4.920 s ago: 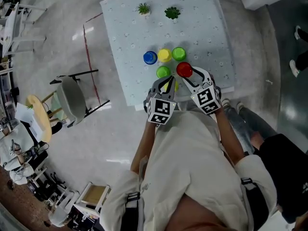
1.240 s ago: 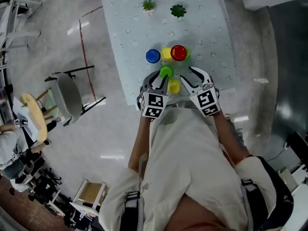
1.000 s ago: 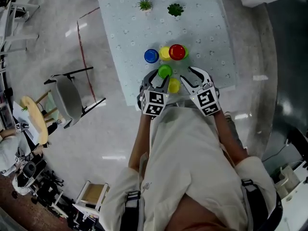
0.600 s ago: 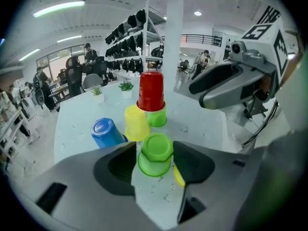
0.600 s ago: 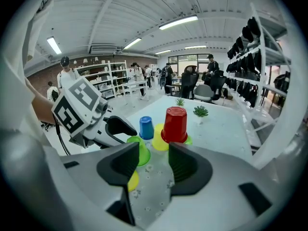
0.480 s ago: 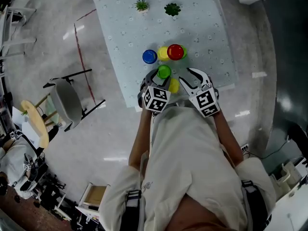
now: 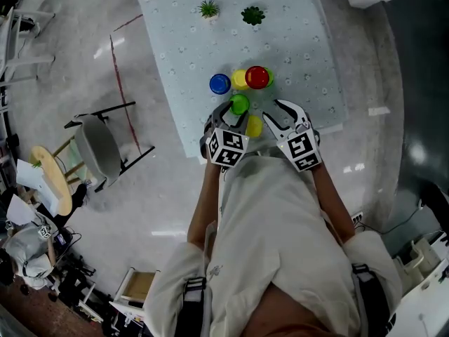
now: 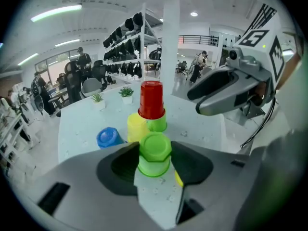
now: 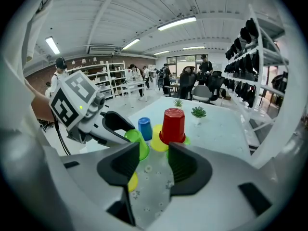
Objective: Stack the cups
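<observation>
An upside-down green cup (image 7: pixel 239 104) (image 8: pixel 154 154) stands near the table's front, between the fingers of my left gripper (image 7: pixel 237 111). Its jaws are closing and the pads touch the cup's sides. Behind it are a blue cup (image 7: pixel 219 83), a yellow cup (image 7: pixel 240 79) and a red cup (image 7: pixel 257 76) (image 8: pixel 151 99) stacked on another green cup (image 8: pixel 158 124). A second yellow cup (image 7: pixel 253 126) (image 9: pixel 132 181) sits by the front edge between the two grippers. My right gripper (image 7: pixel 275 112) (image 9: pixel 154 165) is open and empty, just right of the held green cup.
The pale patterned table (image 7: pixel 302 48) carries two small potted plants (image 7: pixel 209 10) (image 7: pixel 252 16) at its far end. Its front edge runs just under both grippers. A grey chair (image 7: pixel 102 142) stands on the floor to the left.
The red cup, earlier near the front by my right gripper, now stands on the green cup in the back row. Over the last second both grippers and the cups hardly moved.
</observation>
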Tool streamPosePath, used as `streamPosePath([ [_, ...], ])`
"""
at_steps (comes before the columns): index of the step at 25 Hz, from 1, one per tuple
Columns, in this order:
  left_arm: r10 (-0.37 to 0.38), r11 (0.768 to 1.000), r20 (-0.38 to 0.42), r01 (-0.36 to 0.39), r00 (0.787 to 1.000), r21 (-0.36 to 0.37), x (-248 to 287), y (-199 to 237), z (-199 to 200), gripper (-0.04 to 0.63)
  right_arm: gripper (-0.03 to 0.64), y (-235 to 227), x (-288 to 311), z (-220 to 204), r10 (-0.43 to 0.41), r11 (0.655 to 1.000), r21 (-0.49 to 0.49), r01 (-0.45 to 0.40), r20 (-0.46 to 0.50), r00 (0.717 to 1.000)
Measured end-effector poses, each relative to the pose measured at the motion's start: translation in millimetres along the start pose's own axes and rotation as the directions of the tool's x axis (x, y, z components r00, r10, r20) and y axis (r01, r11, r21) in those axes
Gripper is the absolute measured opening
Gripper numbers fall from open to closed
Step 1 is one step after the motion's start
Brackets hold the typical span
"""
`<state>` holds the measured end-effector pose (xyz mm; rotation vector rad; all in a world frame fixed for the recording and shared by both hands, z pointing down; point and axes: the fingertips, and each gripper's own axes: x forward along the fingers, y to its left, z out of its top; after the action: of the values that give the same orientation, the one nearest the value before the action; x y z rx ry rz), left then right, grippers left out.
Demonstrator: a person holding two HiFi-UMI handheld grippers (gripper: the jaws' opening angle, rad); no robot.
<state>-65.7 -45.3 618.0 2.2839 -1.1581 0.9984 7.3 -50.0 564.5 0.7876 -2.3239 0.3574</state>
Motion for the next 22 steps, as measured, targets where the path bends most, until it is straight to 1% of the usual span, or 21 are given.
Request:
streamPosePath([
  [6,0.037,0.999,0.038,-0.037,0.999,0.003,-21.7,11.2,21.1,0.215,0.186,0.8,1.9,3.2,0.007,1.000,-0.001,-0.007,0.007,1.000],
  [11,0.062,0.998,0.072,-0.064,0.995,0.021,-34.9,20.9,41.1,0.215,0.186,0.3,3.4,3.8,0.009,1.000,0.000,-0.009,0.007,1.000],
  [19,0.097,0.994,0.107,-0.102,0.989,0.042,-39.5,37.8,61.5,0.215,0.186,-2.8,5.8,6.5,0.004,1.000,0.009,-0.004,0.003,1.000],
  [22,0.105,0.993,0.118,-0.110,0.987,0.037,-37.0,43.8,65.5,0.215,0.186,-5.7,6.6,7.0,0.000,1.000,0.016,0.000,-0.001,1.000],
])
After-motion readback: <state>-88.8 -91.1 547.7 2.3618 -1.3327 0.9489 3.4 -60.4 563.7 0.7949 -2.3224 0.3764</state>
